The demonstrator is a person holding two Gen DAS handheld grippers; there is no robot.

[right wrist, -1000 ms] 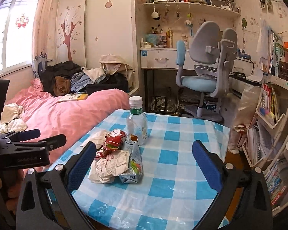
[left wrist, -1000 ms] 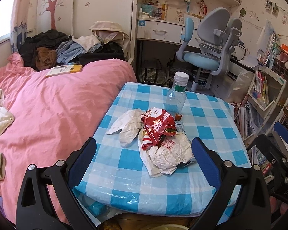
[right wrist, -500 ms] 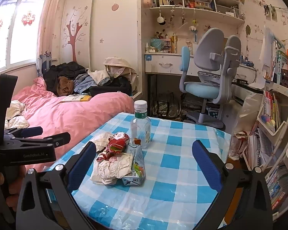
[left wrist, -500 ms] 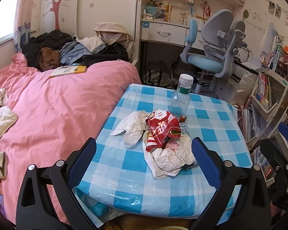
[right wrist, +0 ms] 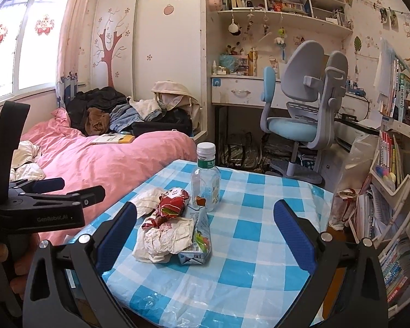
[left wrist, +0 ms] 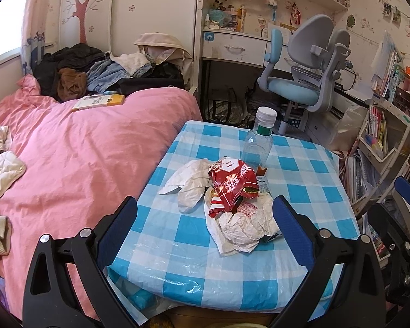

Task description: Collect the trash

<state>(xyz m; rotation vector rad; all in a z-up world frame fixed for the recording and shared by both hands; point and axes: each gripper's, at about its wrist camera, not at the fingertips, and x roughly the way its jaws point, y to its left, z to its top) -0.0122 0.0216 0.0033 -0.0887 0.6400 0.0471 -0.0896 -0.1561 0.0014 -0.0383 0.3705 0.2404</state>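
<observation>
1. A tabletop (left wrist: 309, 175) covered with a blue-and-white checked plastic cloth is seen beside a pink bed (left wrist: 76, 158).
2. A clear plastic bottle (left wrist: 258, 143) with a white cap is stood upright on the tabletop and is taken as the landmark.
3. A crumpled red snack wrapper (left wrist: 232, 183) is found just in front of the bottle, resting on a heap of crumpled white paper (left wrist: 246, 224).
4. A second crumpled white tissue (left wrist: 191, 183) is laid to the left of the bottle, touching the red wrapper.
5. A flattened drink carton (right wrist: 198, 239) is seen in the right wrist view in front of the bottle, against the right side of the paper heap.
6. The left gripper (left wrist: 205, 227) is held with its blue pads spread wide; nothing is pinched, and the trash heap lies ahead of it, between the bottle and the pads, nearer the right pad.
7. The right gripper (right wrist: 205, 228) is likewise spread and empty, with the heap and carton lying ahead near its left pad, the bottle beyond.
</observation>
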